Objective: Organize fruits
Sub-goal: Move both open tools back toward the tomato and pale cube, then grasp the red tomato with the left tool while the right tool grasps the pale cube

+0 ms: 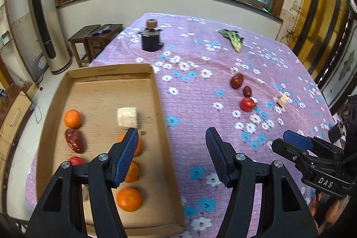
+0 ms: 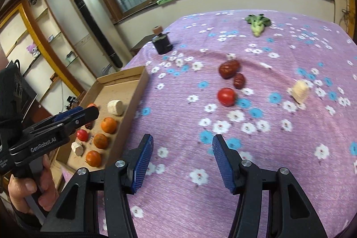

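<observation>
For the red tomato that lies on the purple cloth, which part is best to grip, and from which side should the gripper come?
Grip the tomato across its round middle, coming from above and the near side. It is smooth and round with no handle, so its widest part gives the pads the best hold. The small date lies close behind it, so keep the fingers to its left and right, where the cloth is bare. The right gripper, open and empty, faces it.

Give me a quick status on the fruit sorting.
Left gripper and right gripper open, empty. Tomato and two dates loose on tablecloth, outside box. Nothing blocking.
</observation>
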Tool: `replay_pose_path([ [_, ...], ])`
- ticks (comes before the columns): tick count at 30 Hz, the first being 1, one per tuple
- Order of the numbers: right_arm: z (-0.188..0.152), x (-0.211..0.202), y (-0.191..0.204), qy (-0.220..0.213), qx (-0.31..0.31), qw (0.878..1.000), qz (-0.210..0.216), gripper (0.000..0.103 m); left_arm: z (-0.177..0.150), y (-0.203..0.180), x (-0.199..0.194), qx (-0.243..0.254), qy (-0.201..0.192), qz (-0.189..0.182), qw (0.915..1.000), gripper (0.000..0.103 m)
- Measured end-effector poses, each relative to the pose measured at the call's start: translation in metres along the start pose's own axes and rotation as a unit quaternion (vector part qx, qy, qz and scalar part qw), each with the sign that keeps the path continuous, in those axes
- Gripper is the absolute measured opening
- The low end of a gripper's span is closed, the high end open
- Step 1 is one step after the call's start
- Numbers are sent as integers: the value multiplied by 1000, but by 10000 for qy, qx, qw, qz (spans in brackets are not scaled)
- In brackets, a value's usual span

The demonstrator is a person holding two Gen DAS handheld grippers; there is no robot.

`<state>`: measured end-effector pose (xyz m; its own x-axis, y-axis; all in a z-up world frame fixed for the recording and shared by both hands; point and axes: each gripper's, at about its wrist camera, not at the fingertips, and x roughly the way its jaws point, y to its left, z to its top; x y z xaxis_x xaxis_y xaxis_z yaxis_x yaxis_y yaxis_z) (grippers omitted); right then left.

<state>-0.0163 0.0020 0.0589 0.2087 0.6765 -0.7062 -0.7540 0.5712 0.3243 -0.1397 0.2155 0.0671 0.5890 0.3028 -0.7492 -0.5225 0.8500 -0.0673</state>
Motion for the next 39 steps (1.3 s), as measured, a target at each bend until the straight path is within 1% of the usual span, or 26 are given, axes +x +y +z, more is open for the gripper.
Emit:
replay_pose_path([
  [9,-12,-11,-35,1,218,9993,-299,57,-5,-24,10,196,137,-211,9995,62],
  [13,-14,-14,-51,-60,340,9984,-444,57,-7,-35,25,238,353,-334,9985,62],
  [20,-9,-5,-86,27,479,9961,-735,57,-5,-63,49,396,596,-559,9959,62],
  [25,7,6,-113,34,511,9936,-1004,57,8,-83,71,429,724,-771,9935,62],
  [27,20,13,-127,30,527,9921,-1140,57,14,-91,84,403,762,-852,9926,62],
  [32,46,37,-145,153,488,9897,-1334,57,27,-113,119,405,862,-905,9913,62],
  [35,54,53,-152,268,481,9894,-1347,56,32,-127,130,464,863,-1019,9900,62],
  [36,56,57,-152,283,457,9891,-1374,55,33,-130,134,497,861,-1023,9898,62],
  [38,57,62,-154,271,428,9895,-1355,40,34,-137,143,557,863,-1093,9887,60],
  [39,57,62,-154,240,414,9892,-1383,35,34,-138,148,559,914,-1122,9879,57],
])
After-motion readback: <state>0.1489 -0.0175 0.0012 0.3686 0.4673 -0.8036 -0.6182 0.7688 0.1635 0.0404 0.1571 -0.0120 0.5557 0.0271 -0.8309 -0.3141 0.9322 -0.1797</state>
